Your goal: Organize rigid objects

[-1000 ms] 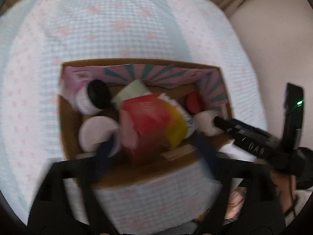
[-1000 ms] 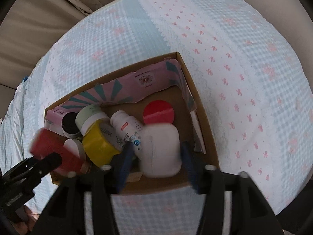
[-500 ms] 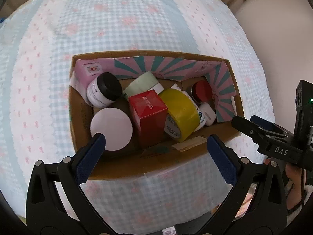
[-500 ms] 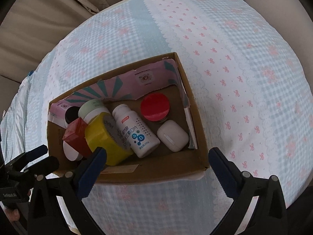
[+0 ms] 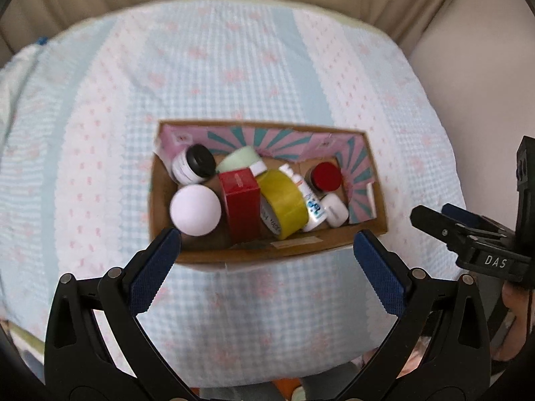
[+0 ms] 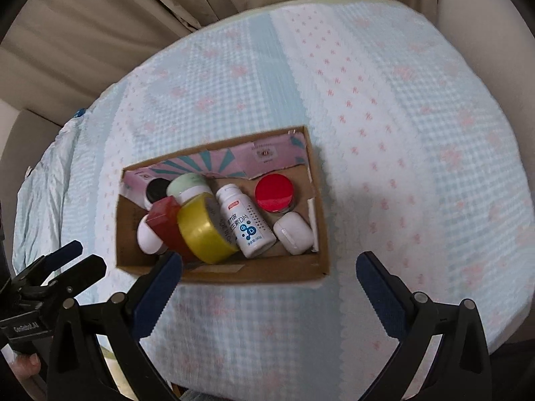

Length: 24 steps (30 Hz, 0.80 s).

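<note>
1. Your left claw (image 5: 267, 250) hangs with its blue ribbed pads spread wide and nothing between them, just short of the near wall of the cardboard box (image 5: 254, 255).
2. Your right claw (image 6: 269, 275) is equally wide apart and holds nothing, over the box's near edge; each claw shows at the side of the other's view.
3. The box is a shallow brown rectangle, its far and right walls lined with pink paper carrying teal rays. It sits near the middle of the bed (image 5: 234, 67).
4. Along its near side, from the left: a round white lid (image 5: 195, 210), an upright glossy red carton (image 5: 240, 205), a yellow tape roll (image 5: 282, 205) on edge, a white pill bottle (image 6: 245, 224) lying down with blue print, and a smooth white rounded case (image 6: 293, 233) at the near right corner.
5. Farther back: a black-capped white jar (image 5: 194, 168) at the far left corner, a pale green lid (image 5: 238, 163), and a red-capped jar (image 6: 275, 192) toward the far right.
6. The bed wears a puckered light-blue gingham cover with white strips and small pink bows.
7. Beige pleated curtains (image 6: 117, 33) hang beyond the bed's far edge.
</note>
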Each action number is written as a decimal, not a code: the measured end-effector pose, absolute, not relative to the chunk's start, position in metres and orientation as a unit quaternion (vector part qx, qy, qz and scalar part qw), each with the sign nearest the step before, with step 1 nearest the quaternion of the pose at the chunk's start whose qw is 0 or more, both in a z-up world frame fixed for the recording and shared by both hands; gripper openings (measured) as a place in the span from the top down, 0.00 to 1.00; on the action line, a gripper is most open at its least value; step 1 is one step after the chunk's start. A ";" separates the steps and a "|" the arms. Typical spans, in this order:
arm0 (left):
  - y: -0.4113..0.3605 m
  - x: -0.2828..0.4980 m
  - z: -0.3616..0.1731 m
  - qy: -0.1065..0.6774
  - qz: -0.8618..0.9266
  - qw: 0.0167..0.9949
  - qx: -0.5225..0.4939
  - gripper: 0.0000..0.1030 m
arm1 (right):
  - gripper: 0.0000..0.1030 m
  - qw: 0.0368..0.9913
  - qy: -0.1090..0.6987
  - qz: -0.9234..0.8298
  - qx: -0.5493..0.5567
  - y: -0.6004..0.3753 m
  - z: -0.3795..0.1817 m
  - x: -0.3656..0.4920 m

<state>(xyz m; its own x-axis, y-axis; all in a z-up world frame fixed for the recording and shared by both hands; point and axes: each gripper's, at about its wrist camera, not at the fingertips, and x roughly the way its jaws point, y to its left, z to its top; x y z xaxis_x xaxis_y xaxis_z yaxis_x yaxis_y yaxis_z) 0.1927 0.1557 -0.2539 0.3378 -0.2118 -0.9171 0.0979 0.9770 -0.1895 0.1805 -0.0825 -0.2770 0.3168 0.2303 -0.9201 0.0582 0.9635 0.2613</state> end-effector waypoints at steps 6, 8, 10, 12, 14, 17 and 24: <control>0.145 0.157 -0.154 0.485 -0.053 0.873 -0.019 0.00 | 0.00 0.838 0.534 0.070 0.083 -0.094 -0.188 0.161; 0.140 0.146 -0.126 0.455 -0.047 0.889 -0.007 0.00 | 0.00 0.855 0.509 0.067 0.081 -0.102 -0.155 0.151; 0.135 0.133 -0.094 0.424 -0.040 0.905 0.001 0.00 | 0.00 0.873 0.478 0.060 0.075 -0.109 -0.119 0.140; 0.131 0.117 -0.062 0.386 -0.034 0.922 0.007 0.00 | 0.00 0.888 0.452 0.053 0.067 -0.111 -0.093 0.131; 0.128 0.104 -0.041 0.359 -0.029 0.933 0.011 0.00 | 0.00 0.905 0.418 0.048 0.056 -0.112 -0.065 0.118; 0.127 0.080 -0.009 0.311 -0.017 0.950 0.011 0.00 | 0.00 0.926 0.373 0.043 0.036 -0.109 -0.031 0.096; 0.135 0.050 0.016 0.258 -0.018 0.966 -0.018 0.00 | 0.00 0.950 0.312 0.014 0.011 -0.106 0.001 0.058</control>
<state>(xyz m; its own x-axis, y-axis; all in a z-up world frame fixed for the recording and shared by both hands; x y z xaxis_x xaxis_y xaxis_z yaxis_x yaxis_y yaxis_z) 0.0504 0.1352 0.0164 0.8658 -0.0435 -0.4985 0.0253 0.9987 -0.0432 0.0584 -0.1060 0.0008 0.8052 0.0328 -0.5921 -0.0191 0.9994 0.0294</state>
